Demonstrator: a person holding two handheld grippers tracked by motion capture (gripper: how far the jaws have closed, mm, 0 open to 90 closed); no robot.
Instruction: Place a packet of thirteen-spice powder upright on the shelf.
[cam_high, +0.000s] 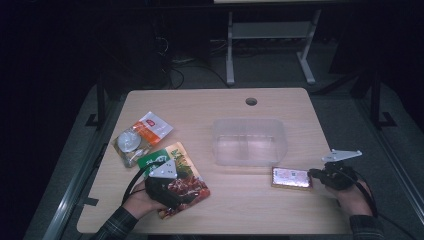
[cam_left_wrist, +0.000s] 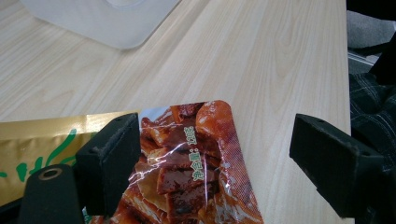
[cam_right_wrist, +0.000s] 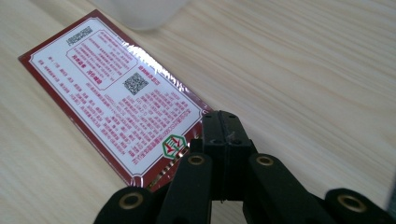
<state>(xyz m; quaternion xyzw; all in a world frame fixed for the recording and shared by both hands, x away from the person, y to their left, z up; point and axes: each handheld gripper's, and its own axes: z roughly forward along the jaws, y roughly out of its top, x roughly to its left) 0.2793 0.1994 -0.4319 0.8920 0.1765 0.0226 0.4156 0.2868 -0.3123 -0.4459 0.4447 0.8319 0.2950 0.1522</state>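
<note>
A green and brown snack bag (cam_high: 177, 177) lies at the table's front left. My left gripper (cam_high: 182, 192) rests over it, a hand behind it. In the left gripper view the left gripper (cam_left_wrist: 215, 163) is open, its jaws wide apart with the bag's glossy corner (cam_left_wrist: 187, 154) between them, untouched by the right jaw. At the front right lies a flat red-bordered packet (cam_high: 291, 178). My right gripper (cam_high: 312, 174) is shut, tips at the packet's right end. In the right gripper view the right gripper (cam_right_wrist: 227, 135) meets the packet's (cam_right_wrist: 112, 93) near corner, nothing pinched.
A clear plastic container (cam_high: 248, 141) stands mid-table, its edge seen as the container (cam_left_wrist: 102, 18) and the container (cam_right_wrist: 140, 11). An orange and white snack pack (cam_high: 141, 136) lies left of it. A round cable hole (cam_high: 251, 101) is near the far edge.
</note>
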